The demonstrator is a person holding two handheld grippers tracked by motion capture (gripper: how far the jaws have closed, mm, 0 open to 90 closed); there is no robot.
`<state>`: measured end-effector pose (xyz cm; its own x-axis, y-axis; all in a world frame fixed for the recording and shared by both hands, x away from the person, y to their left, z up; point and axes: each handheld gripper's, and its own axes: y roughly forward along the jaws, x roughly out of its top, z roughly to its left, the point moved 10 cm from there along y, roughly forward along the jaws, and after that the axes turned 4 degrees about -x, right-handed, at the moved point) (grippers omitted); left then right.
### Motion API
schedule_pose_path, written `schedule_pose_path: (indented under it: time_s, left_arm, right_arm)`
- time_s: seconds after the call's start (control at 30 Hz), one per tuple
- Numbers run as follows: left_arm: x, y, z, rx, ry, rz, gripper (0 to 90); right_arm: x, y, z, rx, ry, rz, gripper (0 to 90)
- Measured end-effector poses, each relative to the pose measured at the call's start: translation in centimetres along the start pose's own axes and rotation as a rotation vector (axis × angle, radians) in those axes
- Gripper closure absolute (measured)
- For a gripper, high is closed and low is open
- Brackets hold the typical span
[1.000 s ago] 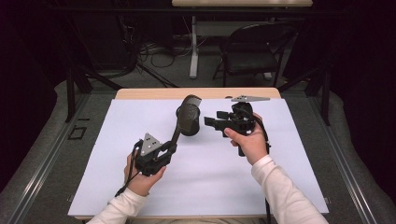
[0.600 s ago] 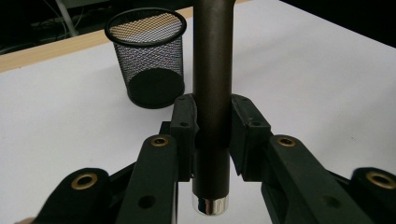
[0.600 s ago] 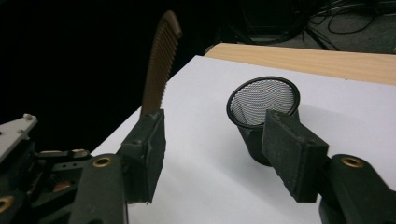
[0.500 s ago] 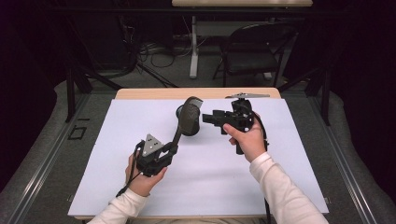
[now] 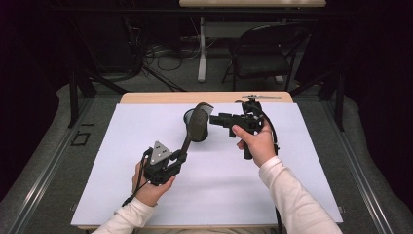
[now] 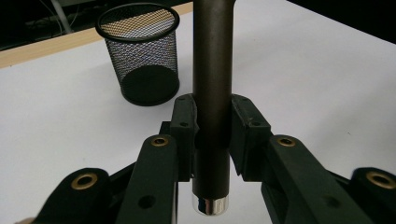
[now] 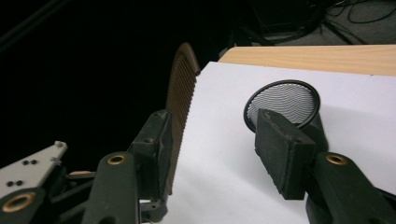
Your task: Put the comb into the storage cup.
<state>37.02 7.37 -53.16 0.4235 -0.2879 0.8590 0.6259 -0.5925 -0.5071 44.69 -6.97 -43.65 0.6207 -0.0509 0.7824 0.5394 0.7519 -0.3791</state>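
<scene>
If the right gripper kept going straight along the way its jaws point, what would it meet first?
Probably the hairbrush head held up by the left gripper; the right gripper, jaws open, points at it. The mesh cup lies just beyond; depth is uncertain.

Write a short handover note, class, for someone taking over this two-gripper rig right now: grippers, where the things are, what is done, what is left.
Left gripper: shut on the hairbrush, clamped around its handle and held above the white table cover, head up.
Right gripper: open, holds nothing; its jaws point at the brush head.
Mesh cup: upright at the back of the cover, holding nothing.
Done: brush picked up.
Left: probably a handover to the right gripper, or putting the brush into the cup; not yet begun.
</scene>
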Motion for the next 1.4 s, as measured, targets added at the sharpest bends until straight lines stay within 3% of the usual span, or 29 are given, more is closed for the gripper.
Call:
schedule_pose_path:
  time_s: [0.33,0.8,1.4]
  left_arm:
    - [-0.2,0.2,-0.6,-0.014,0.010,0.008,72.6]
    - [-0.3,0.4,-1.2,-0.030,0.018,0.013,72.6]
    - [-0.4,0.5,-2.0,-0.045,0.029,0.015,72.6]
  right_arm:
    - [0.1,0.1,0.2,0.044,0.029,0.003,51.3]
    - [0.0,0.5,0.7,0.083,0.018,0.007,63.3]
    - [-0.4,1.0,1.0,0.100,0.028,0.024,74.4]
